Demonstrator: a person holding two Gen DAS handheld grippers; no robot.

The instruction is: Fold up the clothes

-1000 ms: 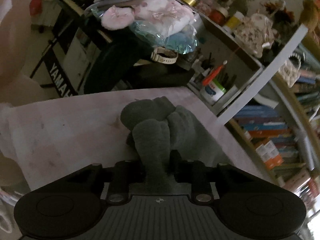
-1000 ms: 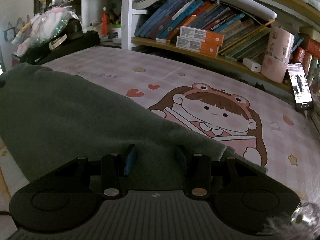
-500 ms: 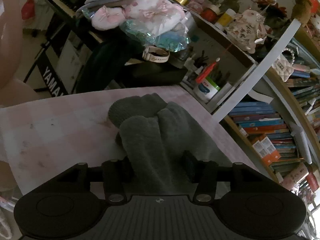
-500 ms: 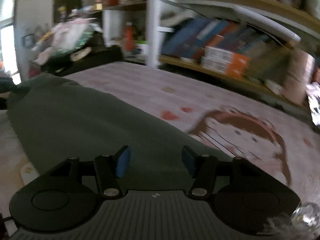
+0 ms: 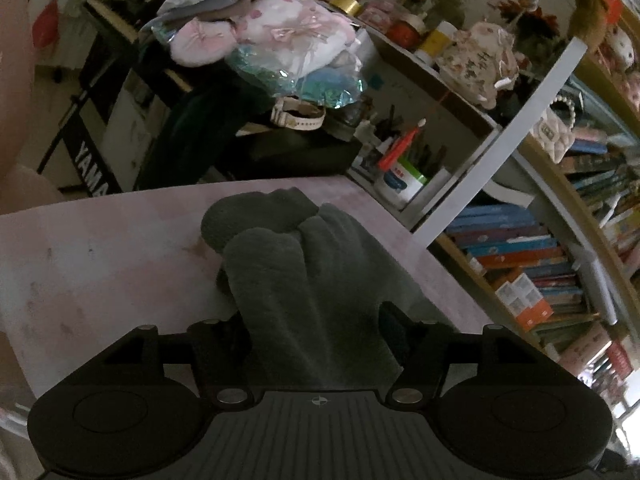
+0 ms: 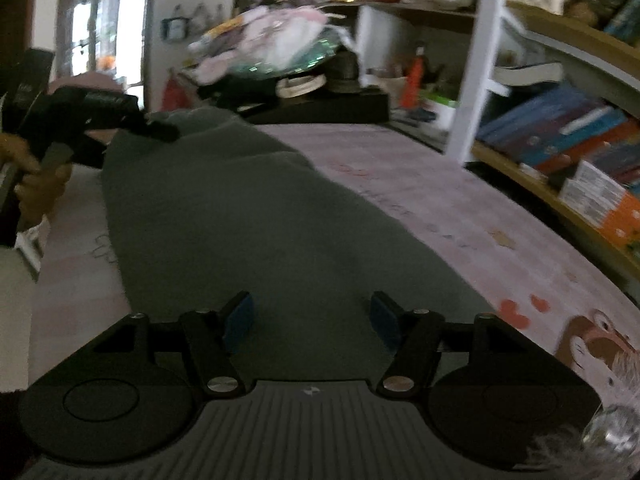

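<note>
Fleecy grey garment (image 5: 316,280) lies bunched on pink cloth (image 5: 100,256).

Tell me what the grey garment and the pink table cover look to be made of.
Grey garment: likely a thick fleece or terry knit, matte, with a fuzzy nap and soft rounded folds. Pink table cover: probably printed cotton or a wipeable sheet; it lies flat and smooth, with cartoon hearts and stars, but blur leaves that open.

The right gripper (image 6: 312,320), jaws opening, hovers over the long dark-green fleece garment (image 6: 256,224) stretching ahead between them across the pink cartoon-printed cloth (image 6: 460,216).
</note>
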